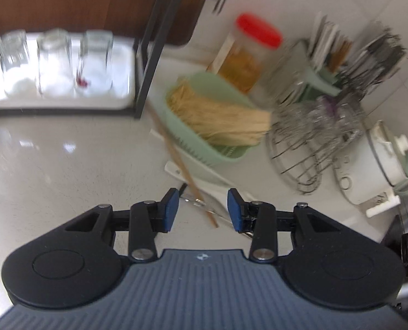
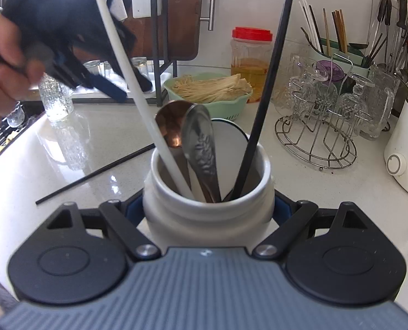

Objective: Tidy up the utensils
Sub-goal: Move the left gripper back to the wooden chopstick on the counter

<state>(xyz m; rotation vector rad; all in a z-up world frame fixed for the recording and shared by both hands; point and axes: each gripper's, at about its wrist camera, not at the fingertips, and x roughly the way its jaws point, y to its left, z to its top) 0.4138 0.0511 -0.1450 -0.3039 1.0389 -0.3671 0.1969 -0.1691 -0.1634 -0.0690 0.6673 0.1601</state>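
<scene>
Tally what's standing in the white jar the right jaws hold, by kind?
In the white jar:
Spoons: 2 (copper spoon, silver spoon)
Chopsticks: 2 (white chopstick, black chopstick)
Total: 4

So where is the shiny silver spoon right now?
In the right wrist view, the silver spoon stands bowl-up in the white jar at the centre, between the copper spoon on its left and the black chopstick on its right.

Holder (image 2: 208,206): two spoons (image 2: 201,148), two chopsticks (image 2: 138,93); counter: one chopstick (image 2: 94,174).
</scene>
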